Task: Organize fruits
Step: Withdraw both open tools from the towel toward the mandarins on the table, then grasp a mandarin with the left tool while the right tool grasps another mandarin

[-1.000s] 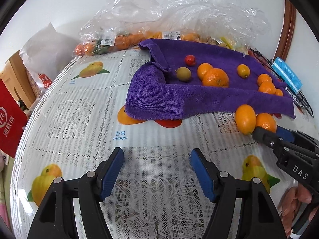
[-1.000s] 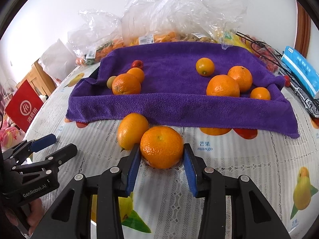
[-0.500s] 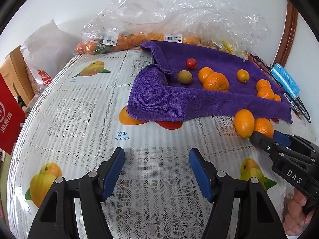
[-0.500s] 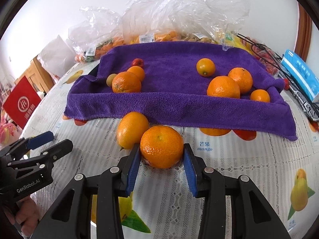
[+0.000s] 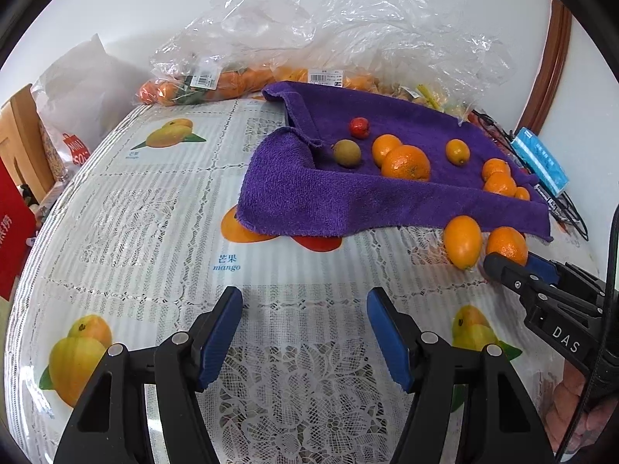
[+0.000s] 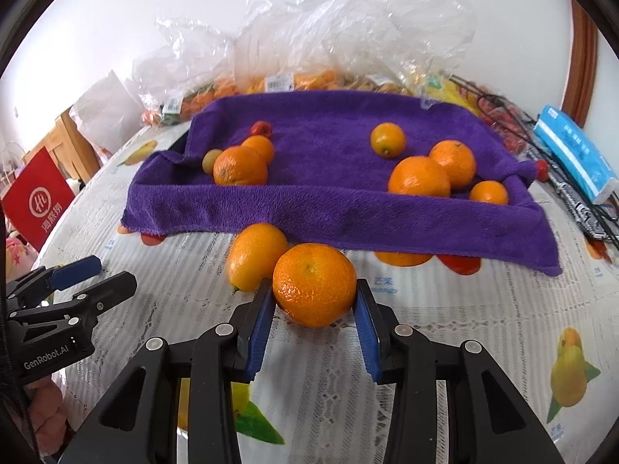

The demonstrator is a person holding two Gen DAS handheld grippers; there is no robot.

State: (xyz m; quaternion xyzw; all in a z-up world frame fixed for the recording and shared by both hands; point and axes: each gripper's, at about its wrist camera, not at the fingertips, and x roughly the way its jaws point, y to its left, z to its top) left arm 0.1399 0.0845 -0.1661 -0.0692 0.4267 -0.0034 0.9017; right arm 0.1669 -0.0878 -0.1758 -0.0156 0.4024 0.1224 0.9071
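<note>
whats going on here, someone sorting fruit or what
Yes, a person is sorting fruit with a hand-held gripper in each hand. The right hand-held gripper is shut on a mandarin on the table, just in front of the purple towel, with an oval orange fruit beside it. The left hand-held gripper is open and empty over the table. Several more fruits already lie on the towel.

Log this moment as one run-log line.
right gripper: shut on orange | left gripper: open, idle | towel: fruit on it
</note>
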